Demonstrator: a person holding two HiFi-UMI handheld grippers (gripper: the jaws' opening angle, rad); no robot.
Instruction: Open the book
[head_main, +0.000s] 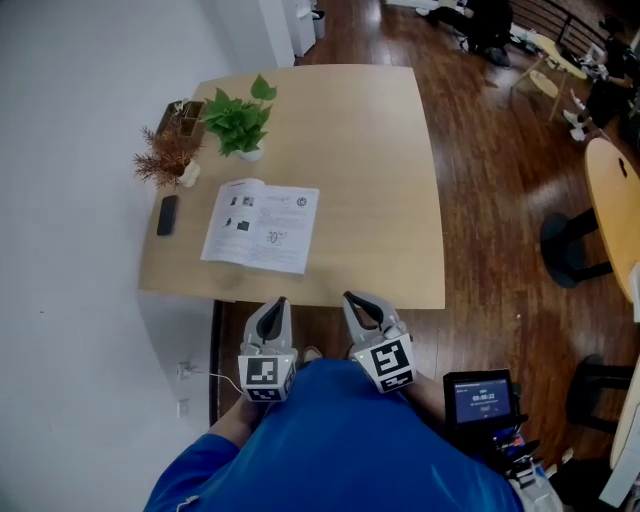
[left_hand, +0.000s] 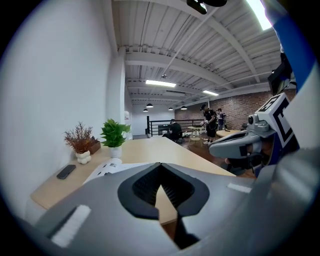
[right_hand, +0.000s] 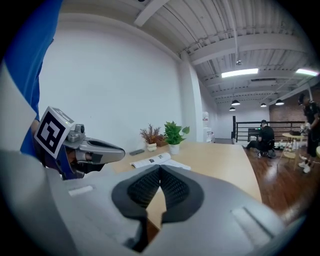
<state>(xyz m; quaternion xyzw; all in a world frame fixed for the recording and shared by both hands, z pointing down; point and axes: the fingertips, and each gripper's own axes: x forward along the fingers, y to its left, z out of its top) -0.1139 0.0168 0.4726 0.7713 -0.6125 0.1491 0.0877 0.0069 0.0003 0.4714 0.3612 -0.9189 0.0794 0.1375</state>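
Observation:
The book (head_main: 262, 225) lies open and flat on the left half of the light wooden table (head_main: 370, 160), its white printed pages facing up. It also shows low on the table as the book (left_hand: 107, 167) and the book (right_hand: 155, 161). My left gripper (head_main: 279, 302) and right gripper (head_main: 350, 298) are both held off the table, just in front of its near edge, side by side and close to my body. Each is shut with nothing between its jaws. The left gripper (left_hand: 160, 181) and right gripper (right_hand: 159, 172) point towards the table.
A green potted plant (head_main: 240, 122) and a dried reddish plant in a white vase (head_main: 170, 155) stand at the table's far left, with a black phone (head_main: 167, 214) near the left edge. A white wall lies left; wooden floor, stools and another table (head_main: 615, 200) lie right.

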